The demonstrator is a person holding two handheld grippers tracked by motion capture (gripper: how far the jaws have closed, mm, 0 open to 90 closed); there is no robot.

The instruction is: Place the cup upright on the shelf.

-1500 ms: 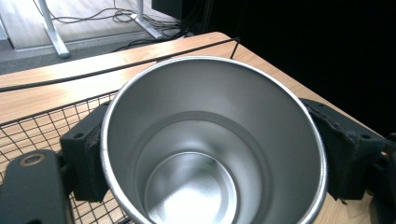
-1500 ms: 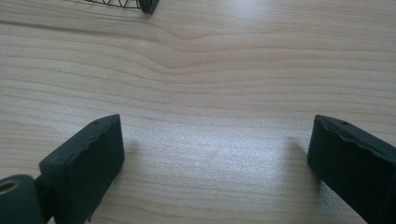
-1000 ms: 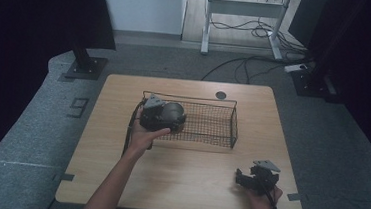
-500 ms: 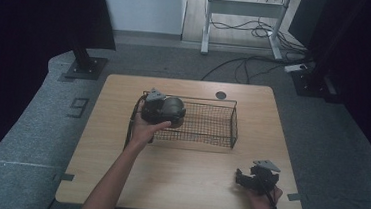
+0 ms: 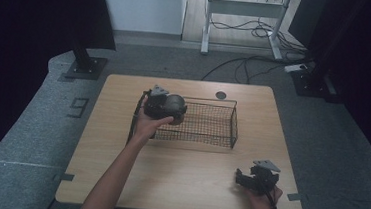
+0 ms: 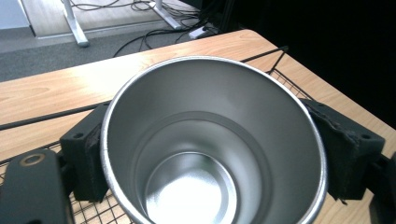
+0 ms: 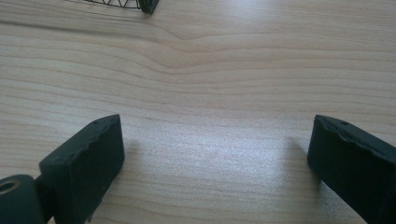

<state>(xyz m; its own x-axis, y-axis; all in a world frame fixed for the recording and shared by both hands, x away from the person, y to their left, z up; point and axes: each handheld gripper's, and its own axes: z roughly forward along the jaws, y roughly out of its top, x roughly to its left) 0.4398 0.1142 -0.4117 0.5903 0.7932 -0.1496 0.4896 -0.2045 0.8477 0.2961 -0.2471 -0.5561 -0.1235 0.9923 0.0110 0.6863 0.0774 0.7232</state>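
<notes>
My left gripper [image 5: 165, 107] sits at the left end of the wire basket [image 5: 216, 129], near the far left part of the bench [image 5: 177, 179], and my left hand [image 5: 147, 124] wraps it from below in the high view. Its jaws are closed on a steel cup [image 6: 212, 144], one black pad [image 6: 86, 158] pressed to each side of the cup's wall just under the rim. In the left gripper view the cup's open mouth faces the camera, so I look straight down its shiny inside to the round bottom; it is empty. Black mesh of the basket shows beneath the cup at the lower left of that view, and a basket wire runs behind the rim toward the far corner of the bench. From above, the cup [image 5: 175, 103] hangs over the basket's left end; whether it touches the wire I cannot tell. Farther right the basket's mesh floor is bare. At the near right part of the bench my right hand [image 5: 261, 198] holds my right gripper [image 5: 248, 178] low over the wood, well apart from the basket. Its jaws stand wide with nothing but bare bench between them, and a corner of the basket [image 7: 140, 4] shows beyond them.
</notes>
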